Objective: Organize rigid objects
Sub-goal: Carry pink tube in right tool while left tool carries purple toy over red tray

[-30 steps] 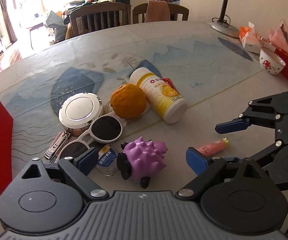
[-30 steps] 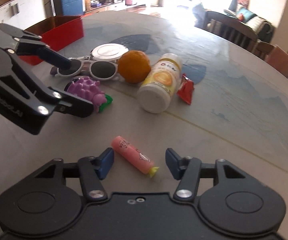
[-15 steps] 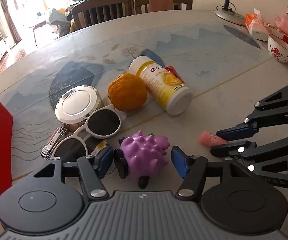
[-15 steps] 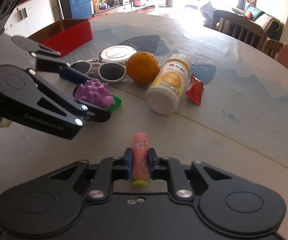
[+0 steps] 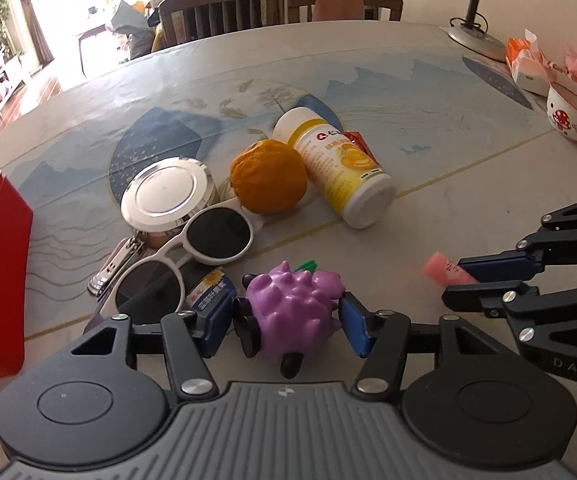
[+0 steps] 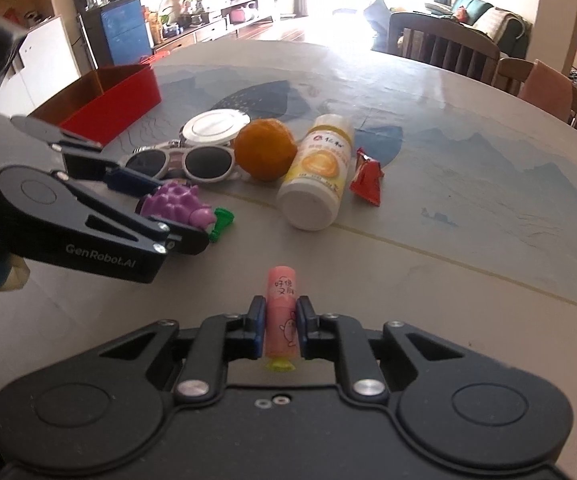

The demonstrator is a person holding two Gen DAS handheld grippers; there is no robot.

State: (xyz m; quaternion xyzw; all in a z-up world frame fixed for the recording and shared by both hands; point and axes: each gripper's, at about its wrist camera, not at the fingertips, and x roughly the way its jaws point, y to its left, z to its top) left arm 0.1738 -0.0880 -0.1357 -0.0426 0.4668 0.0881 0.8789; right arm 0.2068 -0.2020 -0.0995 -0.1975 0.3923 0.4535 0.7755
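My right gripper (image 6: pixel 281 330) is shut on a pink tube (image 6: pixel 281 316) and holds it just above the table; both also show in the left wrist view, the gripper (image 5: pixel 472 276) and the tube (image 5: pixel 446 270). My left gripper (image 5: pixel 284 320) has its pads on both sides of a purple spiky toy (image 5: pixel 292 312) on the table, touching it or nearly so. The toy (image 6: pixel 176 204) shows between the left fingers in the right wrist view.
A pile lies beyond: white sunglasses (image 5: pixel 192 248), silver-lidded jar (image 5: pixel 164 194), orange (image 5: pixel 268 176), yellow-white bottle (image 5: pixel 340 164), nail clippers (image 5: pixel 114 266), red packet (image 6: pixel 366 178). A red box (image 6: pixel 104 98) stands at the left. A bowl (image 5: pixel 570 114) and lamp base (image 5: pixel 476 36) stand far right.
My right gripper closed on the pink tube and lifted it slightly. My left gripper moved forward and narrowed around the purple toy.
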